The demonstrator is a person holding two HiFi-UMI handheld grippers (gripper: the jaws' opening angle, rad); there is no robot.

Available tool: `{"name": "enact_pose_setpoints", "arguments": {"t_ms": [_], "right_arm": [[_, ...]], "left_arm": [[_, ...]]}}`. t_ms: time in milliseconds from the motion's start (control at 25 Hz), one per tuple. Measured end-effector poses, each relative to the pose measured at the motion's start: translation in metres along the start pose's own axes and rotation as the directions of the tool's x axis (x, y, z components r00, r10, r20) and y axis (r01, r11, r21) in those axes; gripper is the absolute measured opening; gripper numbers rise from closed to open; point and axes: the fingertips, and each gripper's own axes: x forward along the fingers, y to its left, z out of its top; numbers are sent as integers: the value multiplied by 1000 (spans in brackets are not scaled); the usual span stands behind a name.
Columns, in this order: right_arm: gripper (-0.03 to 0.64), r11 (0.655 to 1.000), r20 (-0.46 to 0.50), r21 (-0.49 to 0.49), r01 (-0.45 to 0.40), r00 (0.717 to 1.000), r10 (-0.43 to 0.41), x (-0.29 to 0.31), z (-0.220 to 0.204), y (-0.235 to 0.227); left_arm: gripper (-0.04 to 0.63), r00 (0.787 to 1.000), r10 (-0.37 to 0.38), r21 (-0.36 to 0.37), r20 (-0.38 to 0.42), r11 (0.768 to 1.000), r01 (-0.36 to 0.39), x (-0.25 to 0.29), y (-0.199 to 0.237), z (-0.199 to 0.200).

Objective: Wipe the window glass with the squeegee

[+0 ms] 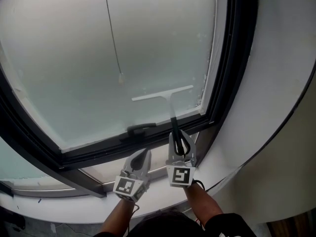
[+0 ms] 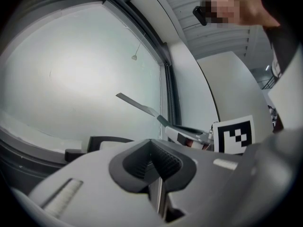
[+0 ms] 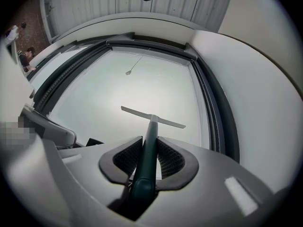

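Squeegee (image 1: 171, 106) blade lies low on the window glass (image 1: 89, 68) near the right frame (image 1: 232, 58), its handle clamped in the right gripper (image 1: 178, 141). The left gripper (image 1: 142, 157) is closed on nothing. Uneven pressure could tilt the blade, leaving streaks or knocking the frame.

The head view looks from above and behind both grippers onto the frosted pale window glass (image 1: 74, 73) in its black metal frame (image 1: 232, 58), taking in most of the pane. The left gripper (image 2: 154, 162) view sits low and close behind its grey jaws, facing rightward across the glass. The right gripper (image 3: 150, 150) view faces straight up the pane. All three share the white-bladed, dark-green-handled squeegee (image 1: 163, 94) and the thin hanging cord (image 1: 112, 33).
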Motion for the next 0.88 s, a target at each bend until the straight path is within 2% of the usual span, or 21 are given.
{"name": "enact_pose_setpoints", "arguments": {"t_ms": [880], "right_arm": [[98,999,-72,-15,-32,997,31,-20,-33,8]], "left_arm": [[-2,998,46,-15,-46,999,-47,-8,3,-19]]}}
